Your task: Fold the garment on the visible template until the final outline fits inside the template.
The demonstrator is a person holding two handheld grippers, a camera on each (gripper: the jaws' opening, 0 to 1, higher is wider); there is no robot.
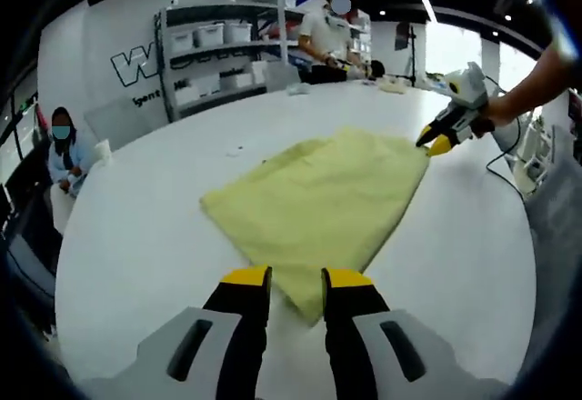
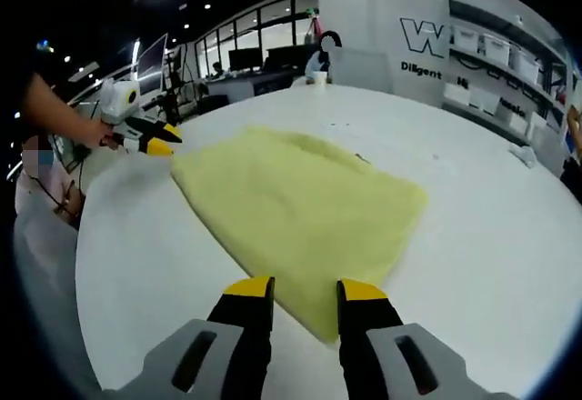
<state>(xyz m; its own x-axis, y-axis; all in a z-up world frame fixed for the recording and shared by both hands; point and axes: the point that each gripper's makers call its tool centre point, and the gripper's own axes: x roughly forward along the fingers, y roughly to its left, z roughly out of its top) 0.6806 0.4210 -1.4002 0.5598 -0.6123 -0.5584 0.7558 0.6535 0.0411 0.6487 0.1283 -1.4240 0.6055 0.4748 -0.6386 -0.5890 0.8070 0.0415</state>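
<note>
Yellow garment [image 1: 318, 202] lies flat on the white table [image 1: 145, 200], already folded into a rough four-sided panel; I see a doubled layer along its far edge in the right gripper view, garment [image 2: 300, 209] spread between the two tools. I cannot make out any template outline on the table [image 2: 491, 200] in either view, so I cannot check the fit against it; that stays an open question. My left gripper [image 1: 296, 277] sits at the near corner of the cloth, jaws a narrow gap apart with the corner lying between the yellow tips; whether the fabric is pinched or just underneath I cannot tell from here. The same gripper shows at the far corner in the right gripper view, left gripper [image 2: 160, 141], tips close together at the cloth's edge. My right gripper [image 2: 305, 286] is parted moderately, straddling the near point of the garment, not visibly clamped on it; in the left gripper view the right gripper [image 1: 436, 142] has its tips at the opposite corner, touching or just at the edge. My judgement: at least one fold is made, the panel is still broad, and a further fold probably remains before the outline is compact. Background: shelving [image 1: 223, 55] with bins, people seated and standing well away from the table.
</note>
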